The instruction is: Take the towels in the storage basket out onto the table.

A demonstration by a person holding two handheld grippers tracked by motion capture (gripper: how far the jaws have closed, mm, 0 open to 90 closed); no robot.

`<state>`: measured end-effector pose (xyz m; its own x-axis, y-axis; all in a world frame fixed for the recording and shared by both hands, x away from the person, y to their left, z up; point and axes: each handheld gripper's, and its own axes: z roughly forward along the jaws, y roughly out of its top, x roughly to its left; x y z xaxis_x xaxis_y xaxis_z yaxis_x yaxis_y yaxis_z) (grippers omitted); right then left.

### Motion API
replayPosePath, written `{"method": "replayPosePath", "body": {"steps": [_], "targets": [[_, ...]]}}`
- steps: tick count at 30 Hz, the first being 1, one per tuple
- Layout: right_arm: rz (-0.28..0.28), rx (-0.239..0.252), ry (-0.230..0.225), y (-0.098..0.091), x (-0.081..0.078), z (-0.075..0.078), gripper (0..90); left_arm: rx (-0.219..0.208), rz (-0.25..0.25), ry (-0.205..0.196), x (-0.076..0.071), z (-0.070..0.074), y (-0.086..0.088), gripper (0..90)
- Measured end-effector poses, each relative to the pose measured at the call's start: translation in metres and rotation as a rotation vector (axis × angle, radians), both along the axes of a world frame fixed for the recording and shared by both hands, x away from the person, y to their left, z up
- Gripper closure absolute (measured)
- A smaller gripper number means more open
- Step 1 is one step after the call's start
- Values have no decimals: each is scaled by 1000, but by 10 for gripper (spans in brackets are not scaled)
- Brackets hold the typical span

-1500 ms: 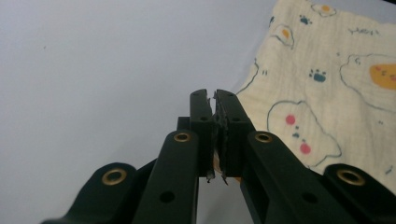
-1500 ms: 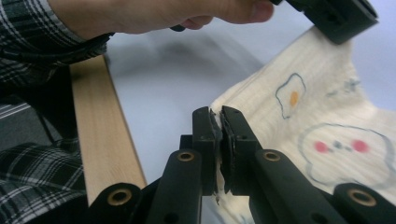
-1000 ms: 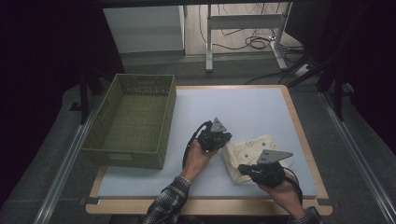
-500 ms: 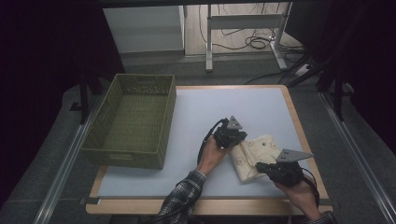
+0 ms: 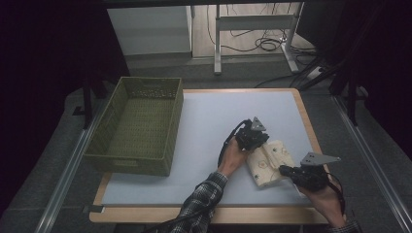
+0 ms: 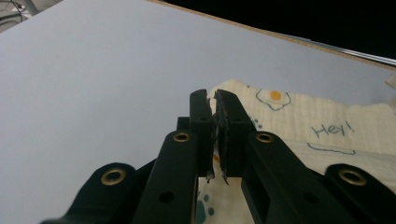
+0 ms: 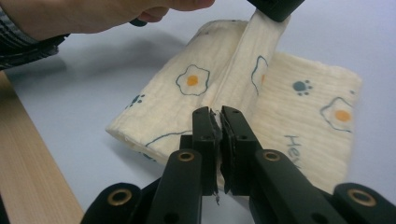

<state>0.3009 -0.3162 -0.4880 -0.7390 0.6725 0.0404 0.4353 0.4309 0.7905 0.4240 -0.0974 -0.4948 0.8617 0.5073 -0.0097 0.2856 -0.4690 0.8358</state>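
A cream cloth (image 5: 270, 163) printed with fried eggs, paw prints and "Hey!" lies folded on the table's right side. My left gripper (image 5: 258, 144) is at the cloth's far left corner, jaws shut on its edge (image 6: 215, 100). My right gripper (image 5: 283, 170) is at the near right edge, jaws shut on a fold of the cloth (image 7: 215, 114). In the right gripper view the cloth (image 7: 303, 107) rises in a pulled-up strip to the left gripper (image 7: 275, 7) at the top, beside the person's hand (image 7: 93, 14).
A deep green woven basket (image 5: 127, 160) stands on the left of the pale mat (image 5: 209, 116). The table's wooden rim (image 5: 311, 131) runs just right of the cloth. Desk legs and cables lie on the floor beyond the far edge.
Both hands have moved to the right, dragging the cloth with them toward the table's right edge. Both grippers stay shut on the cloth.
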Motion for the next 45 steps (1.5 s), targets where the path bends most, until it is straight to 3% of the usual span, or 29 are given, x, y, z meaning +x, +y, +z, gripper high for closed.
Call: {"method": "replayPosePath", "body": {"steps": [4, 5, 6, 10, 11, 16, 19, 20, 21, 24, 25, 26, 30, 33, 38, 45], "targets": [[-15, -10, -3, -5, 2, 0, 848, 18, -7, -2, 4, 0, -7, 857], [-19, -12, -2, -7, 3, -1, 848, 4, 0, 3, 5, -1, -10, 857], [-24, -15, -2, -8, 4, -1, 849, 28, -7, 1, 6, -1, -11, 857], [-41, -21, 4, -14, 7, -4, 848, 28, -6, 6, 9, -5, -17, 854], [-41, -21, 4, -14, 7, -4, 848, 11, 1, 9, 9, -6, -19, 854], [-54, -35, 9, -18, 9, -8, 848, 41, -3, 8, 12, -10, -25, 845], [-59, -39, 28, -19, 11, -13, 844, 31, 12, 19, 13, -13, -26, 766], [-63, -41, 33, -21, 12, -16, 834, 29, 17, 22, 14, -13, -26, 619], [-63, -41, 33, -21, 12, -16, 834, 35, 25, 19, 14, -13, -24, 619], [-77, -30, 29, -24, 12, -15, 789, 12, 46, 19, 14, -11, -21, 425], [-84, -33, 23, -25, 11, -14, 771, -14, 54, 21, 14, -10, -19, 425], [-96, -39, 11, -29, 11, -11, 748, -22, 53, 23, 14, -8, -16, 368], [-125, -52, -2, -38, 10, -5, 729, -45, 64, 16, 13, -2, -6, 298], [-142, -61, -7, -42, 9, -3, 722, -52, 68, 18, 12, 2, 2, 288], [-172, -66, -29, -48, 11, 4, 672, -28, 67, 16, 5, 3, 16, 285], [-176, -75, -33, -42, 22, 6, 632, 2, 75, 26, -7, -4, 37, 285]]}}
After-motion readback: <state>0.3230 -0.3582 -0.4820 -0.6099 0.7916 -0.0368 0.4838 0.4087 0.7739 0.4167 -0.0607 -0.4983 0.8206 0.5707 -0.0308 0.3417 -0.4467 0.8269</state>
